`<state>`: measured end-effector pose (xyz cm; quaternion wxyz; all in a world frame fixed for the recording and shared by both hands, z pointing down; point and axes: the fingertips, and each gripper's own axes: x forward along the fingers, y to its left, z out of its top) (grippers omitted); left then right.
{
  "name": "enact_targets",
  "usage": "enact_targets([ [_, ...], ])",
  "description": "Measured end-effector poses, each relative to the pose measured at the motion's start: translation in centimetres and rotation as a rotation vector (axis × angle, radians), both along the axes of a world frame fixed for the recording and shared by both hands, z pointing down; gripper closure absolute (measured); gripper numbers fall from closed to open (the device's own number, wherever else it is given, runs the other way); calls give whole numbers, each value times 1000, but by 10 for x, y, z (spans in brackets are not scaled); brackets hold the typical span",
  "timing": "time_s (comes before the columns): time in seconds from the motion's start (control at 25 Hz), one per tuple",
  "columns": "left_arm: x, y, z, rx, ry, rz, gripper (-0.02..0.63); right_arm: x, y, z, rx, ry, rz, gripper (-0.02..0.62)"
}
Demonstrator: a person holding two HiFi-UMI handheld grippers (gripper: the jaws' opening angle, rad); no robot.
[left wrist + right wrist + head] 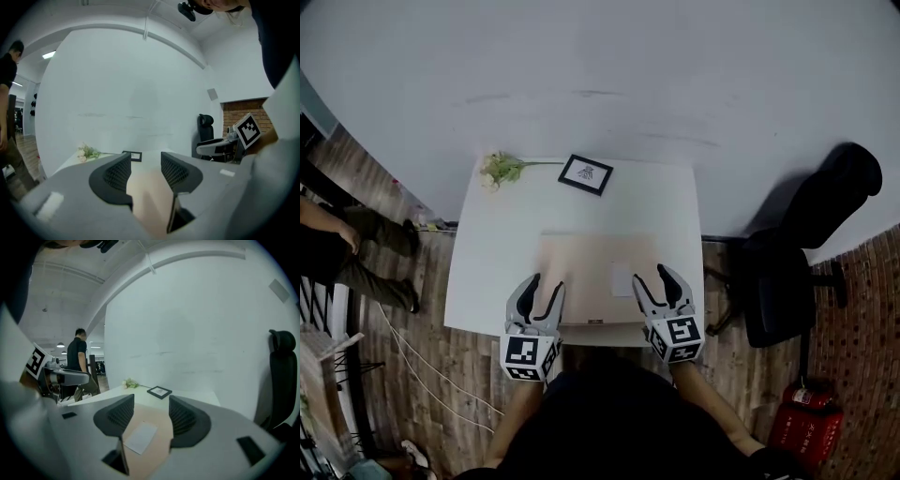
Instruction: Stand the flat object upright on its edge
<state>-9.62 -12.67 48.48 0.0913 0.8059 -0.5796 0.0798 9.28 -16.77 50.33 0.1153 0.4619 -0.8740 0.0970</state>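
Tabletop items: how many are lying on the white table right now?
3. A flower sprig at the far left corner, a black picture frame right of it at the far edge, a tan flat panel at the near edge.

Matt white table (pixel 487 262), wood-plank floor (pixel 467 377)

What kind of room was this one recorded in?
Probably an office or studio workspace: a small white table set against a plain white wall, a black office chair beside it, and wood-look flooring.
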Motion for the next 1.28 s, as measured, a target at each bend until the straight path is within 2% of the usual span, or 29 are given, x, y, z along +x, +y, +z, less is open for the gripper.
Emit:
enact_targets([
  [0.16, -5, -12, 29, -80, 1, -20, 414, 9, -16, 34, -97, 4, -7, 380],
  [0.4, -14, -18, 68, -212, -11, -24, 382, 22, -15, 83, -299, -15, 12, 342],
  [0.68, -30, -24, 112, -413, 5, -19, 330, 27, -6, 122, -515, -56, 45, 307],
  [0.88, -43, -28, 130, -515, 19, -33, 304, 30, -7, 133, -592, -75, 57, 298],
  [1.08, -37, -22, 153, -648, 98, 18, 290, 28, -8, 139, -644, -107, 42, 293],
  [1.28, -36, -17, 165, -707, 158, 37, 288, 26, -6, 148, -697, -122, 26, 293],
])
